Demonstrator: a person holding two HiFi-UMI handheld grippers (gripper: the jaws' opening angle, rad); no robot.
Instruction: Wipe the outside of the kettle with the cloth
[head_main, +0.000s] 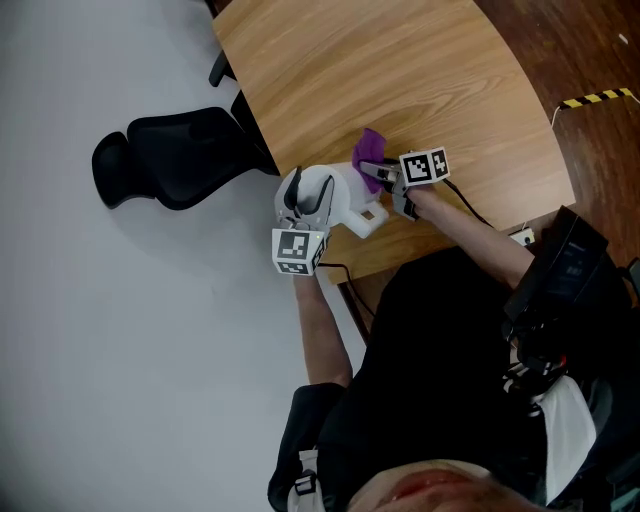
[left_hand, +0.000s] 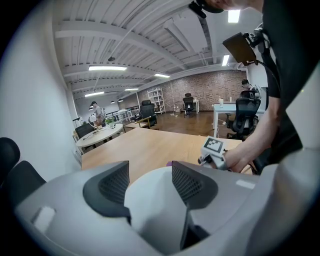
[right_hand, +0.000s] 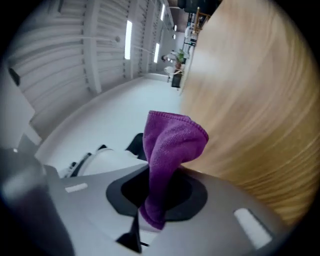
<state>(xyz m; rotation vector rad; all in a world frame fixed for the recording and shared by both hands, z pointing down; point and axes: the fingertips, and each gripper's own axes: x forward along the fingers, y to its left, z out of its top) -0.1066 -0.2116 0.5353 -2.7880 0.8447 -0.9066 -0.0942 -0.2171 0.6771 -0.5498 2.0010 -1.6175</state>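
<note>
Head view: a white kettle (head_main: 340, 195) stands at the near edge of the desk (head_main: 400, 70), with a black chair (head_main: 180, 155) on the floor just beyond that edge. The left claw (head_main: 298, 205) reaches the kettle from the near side. The right claw (head_main: 378, 172) sits at the kettle's other side with a purple cloth (head_main: 372, 145), which lies against the kettle.

Left gripper view: the left claw (left_hand: 150, 182) is clenched on the kettle (left_hand: 155, 215). The rounded white body fills the gap, with a dark pad on either side of it. Past it are the right claw (left_hand: 204, 161) and a sliver of cloth (left_hand: 169, 163).

Right gripper view: the right claw (right_hand: 157, 195) is clenched on the cloth (right_hand: 172, 145), whose folded end sticks out past the jaws. The kettle (right_hand: 107, 160) is just beside it on the left, and the desk (right_hand: 260, 100) fills the right
</note>
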